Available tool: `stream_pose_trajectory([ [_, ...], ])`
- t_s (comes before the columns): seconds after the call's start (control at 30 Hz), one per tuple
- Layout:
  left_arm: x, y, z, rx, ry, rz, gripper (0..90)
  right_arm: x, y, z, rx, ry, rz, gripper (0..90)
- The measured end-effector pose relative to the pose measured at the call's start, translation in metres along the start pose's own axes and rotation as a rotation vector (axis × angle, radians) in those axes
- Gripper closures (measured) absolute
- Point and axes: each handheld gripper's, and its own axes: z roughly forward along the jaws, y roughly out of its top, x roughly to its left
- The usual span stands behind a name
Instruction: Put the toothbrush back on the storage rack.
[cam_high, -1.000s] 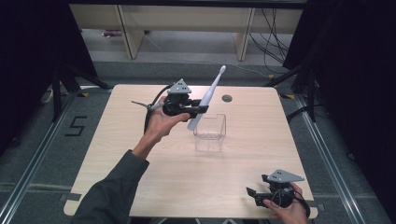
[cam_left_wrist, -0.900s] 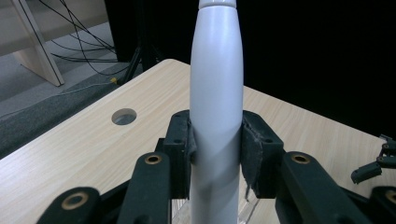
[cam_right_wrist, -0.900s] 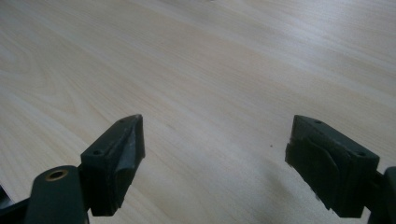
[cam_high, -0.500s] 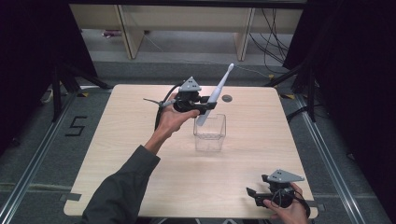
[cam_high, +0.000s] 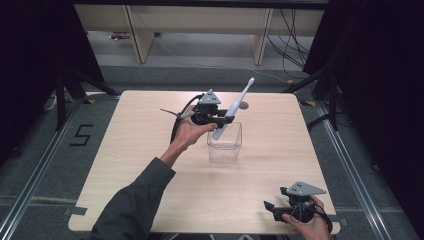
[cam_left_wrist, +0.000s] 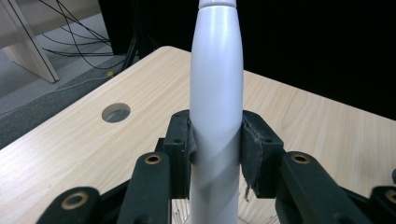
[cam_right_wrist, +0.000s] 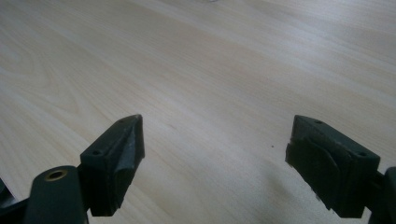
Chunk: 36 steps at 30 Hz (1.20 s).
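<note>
Gripping a white electric toothbrush (cam_high: 231, 109) by its handle, the left gripper (cam_high: 220, 120) holds it tilted just above the clear plastic box (cam_high: 225, 145), its lower end at the box's far rim and the brush head pointing up and away. Pickup looks done; lowering it into the box and letting go remain. Well nearer than the box, the right gripper (cam_high: 270, 210) rests with jaws wide apart, holding nothing.

Left gripper (cam_high: 220, 119): black body, grey three-cornered top plate, black cable at 9 o'clock | jaws: black, brass-ringed pivots, small screw holes | sleeve (cam_high: 131, 200): dark grey | right gripper (cam_high: 274, 208): black, same grey plate
</note>
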Motion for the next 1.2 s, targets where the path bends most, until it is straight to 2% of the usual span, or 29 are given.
stream_pose_trajectory([
  [0.23,0.002,-0.008,0.007,0.02,-0.001,-0.002,66.0,0.0,0.0,0.001,-0.008,0.012,0.004,19.0],
  [0.43,0.002,-0.011,0.011,0.029,-0.002,0.018,66.0,0.0,0.0,0.001,0.0,0.014,0.003,19.0],
  [0.6,0.001,-0.014,0.013,0.041,0.002,0.018,66.0,0.0,0.0,0.0,-0.001,0.0,-0.004,19.0],
  [0.77,0.002,-0.024,0.017,0.054,0.003,0.018,66.0,0.0,0.0,0.001,0.006,0.025,0.007,19.0],
  [0.93,0.002,-0.028,0.02,0.061,-0.005,0.017,65.9,0.0,0.0,0.001,-0.006,0.011,0.0,19.0],
  [0.97,0.002,-0.028,0.02,0.068,0.004,0.023,66.0,0.0,0.0,0.001,-0.006,0.007,-0.001,19.0],
  [1.07,0.0,-0.029,0.022,0.062,-0.003,0.025,66.0,0.0,0.0,0.001,-0.006,0.012,0.002,19.0],
  [1.2,-0.002,-0.03,0.026,0.082,-0.004,0.037,65.9,0.0,0.0,0.001,-0.006,0.012,0.001,19.0],
])
